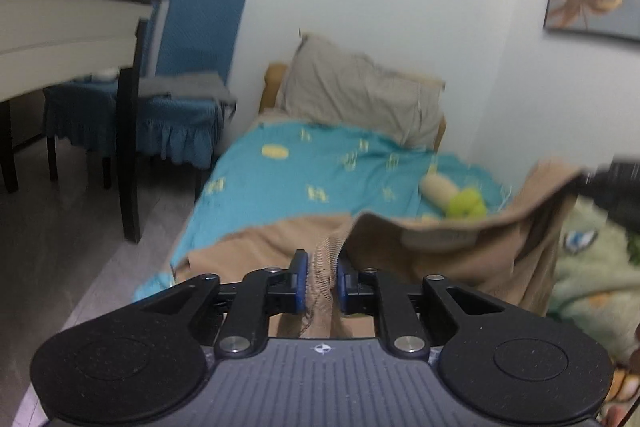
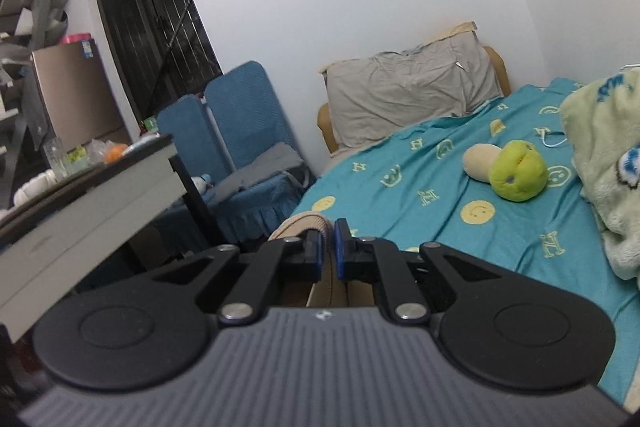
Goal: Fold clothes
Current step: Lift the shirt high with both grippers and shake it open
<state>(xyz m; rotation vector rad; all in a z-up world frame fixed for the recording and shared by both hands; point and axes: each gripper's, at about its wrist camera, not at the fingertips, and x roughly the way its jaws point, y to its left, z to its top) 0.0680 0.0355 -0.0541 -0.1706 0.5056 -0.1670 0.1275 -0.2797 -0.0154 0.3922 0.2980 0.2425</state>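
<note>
A tan knit garment (image 1: pixel 460 247) hangs stretched above the teal bed sheet (image 1: pixel 300 179). My left gripper (image 1: pixel 322 281) is shut on its ribbed hem, which bunches between the blue pads. The cloth runs up to the right, where my right gripper (image 1: pixel 616 183) shows as a dark blur holding the other end. In the right wrist view my right gripper (image 2: pixel 328 251) is shut on a ribbed tan edge (image 2: pixel 304 223) of the same garment, which drops out of sight below the fingers.
A grey pillow (image 2: pixel 408 95) lies at the bed's head. A green and cream plush toy (image 2: pixel 512 175) sits on the sheet (image 2: pixel 420 195). A pale green blanket (image 2: pixel 604 167) lies at the right. A table (image 2: pixel 80 227) and blue-covered chairs (image 2: pixel 248 155) stand left of the bed.
</note>
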